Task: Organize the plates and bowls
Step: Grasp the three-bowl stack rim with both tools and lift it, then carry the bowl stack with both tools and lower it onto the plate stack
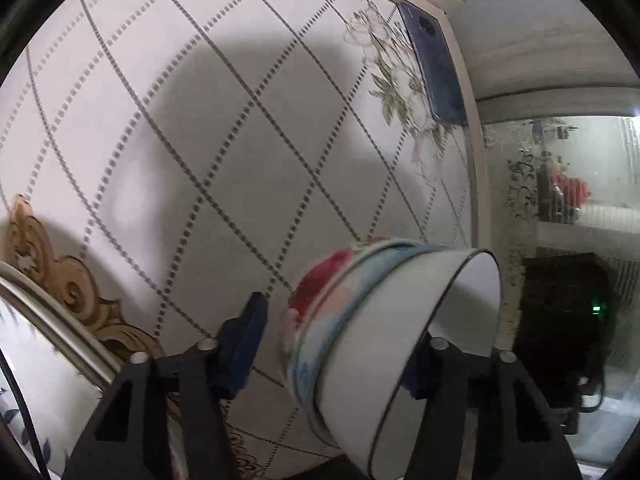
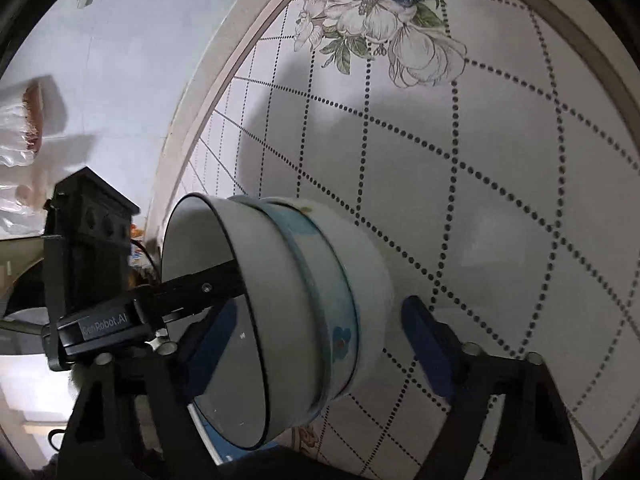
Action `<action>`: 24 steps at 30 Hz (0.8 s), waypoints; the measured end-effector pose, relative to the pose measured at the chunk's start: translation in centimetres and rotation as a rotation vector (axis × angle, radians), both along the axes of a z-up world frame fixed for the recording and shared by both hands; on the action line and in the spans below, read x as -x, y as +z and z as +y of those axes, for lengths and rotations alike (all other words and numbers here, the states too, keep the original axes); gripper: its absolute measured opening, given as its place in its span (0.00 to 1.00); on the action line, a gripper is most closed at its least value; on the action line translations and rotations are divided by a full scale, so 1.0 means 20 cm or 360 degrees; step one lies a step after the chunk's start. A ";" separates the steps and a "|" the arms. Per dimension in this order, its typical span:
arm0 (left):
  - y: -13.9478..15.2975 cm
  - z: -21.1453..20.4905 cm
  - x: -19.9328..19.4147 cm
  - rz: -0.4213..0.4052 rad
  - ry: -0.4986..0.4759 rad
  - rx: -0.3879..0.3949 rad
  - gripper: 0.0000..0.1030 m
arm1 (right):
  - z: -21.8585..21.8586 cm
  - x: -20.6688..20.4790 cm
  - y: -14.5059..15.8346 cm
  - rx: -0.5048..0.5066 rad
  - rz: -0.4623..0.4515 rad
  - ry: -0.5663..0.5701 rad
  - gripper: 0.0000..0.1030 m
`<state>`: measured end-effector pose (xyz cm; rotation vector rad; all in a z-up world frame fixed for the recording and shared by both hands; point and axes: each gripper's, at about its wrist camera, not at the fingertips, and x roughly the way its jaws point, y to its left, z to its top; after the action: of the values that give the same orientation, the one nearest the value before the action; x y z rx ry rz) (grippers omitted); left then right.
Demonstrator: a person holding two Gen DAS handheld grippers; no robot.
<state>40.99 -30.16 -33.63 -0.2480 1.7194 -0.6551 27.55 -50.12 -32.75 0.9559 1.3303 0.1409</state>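
Note:
A stack of nested bowls (image 1: 360,340) shows tipped in both views: a white inner bowl with a thin dark rim, then a blue-patterned one, then an outer one with red flowers. In the left wrist view its mouth faces right. My left gripper (image 1: 336,332) straddles the stack, its left pad (image 1: 244,344) a little apart from the flowered base, its right finger hidden inside the mouth. In the right wrist view the stack (image 2: 320,300) lies between the jaws of my right gripper (image 2: 320,312), one pad (image 2: 212,352) at the mouth, the other (image 2: 428,352) just off the base. Left gripper body (image 2: 96,320) reaches into the mouth.
The round table (image 1: 240,140) wears a white cloth with dotted diamonds and flower prints. A dark blue flat object (image 1: 434,64) lies near its edge (image 1: 476,200). A metal-rimmed dish (image 1: 60,320) sits at lower left. A black box (image 1: 560,320) stands on the floor beyond.

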 end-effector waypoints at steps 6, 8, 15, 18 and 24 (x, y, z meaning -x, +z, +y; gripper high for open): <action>0.03 -0.04 0.02 -0.0086 0.0000 -0.0062 0.49 | 0.07 -0.02 -0.04 0.0083 0.0027 0.0040 0.65; 0.03 -0.04 0.02 -0.0103 0.0006 -0.0080 0.49 | 0.07 -0.01 -0.05 0.0071 0.0044 0.0032 0.65; 0.07 -0.01 0.01 -0.0160 0.0008 -0.0103 0.50 | 0.12 -0.05 -0.02 0.0115 0.0022 0.0079 0.63; 0.10 0.02 0.01 -0.0195 0.0029 -0.0103 0.50 | 0.13 -0.06 -0.01 0.0127 -0.0010 0.0095 0.63; 0.19 0.14 -0.02 -0.0238 0.0110 -0.0083 0.50 | 0.19 -0.12 0.07 0.0157 -0.0063 0.0148 0.63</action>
<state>41.31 -27.43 -29.80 -0.2155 1.5753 -0.5629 29.97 -46.36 -31.27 0.8048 1.3338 0.1631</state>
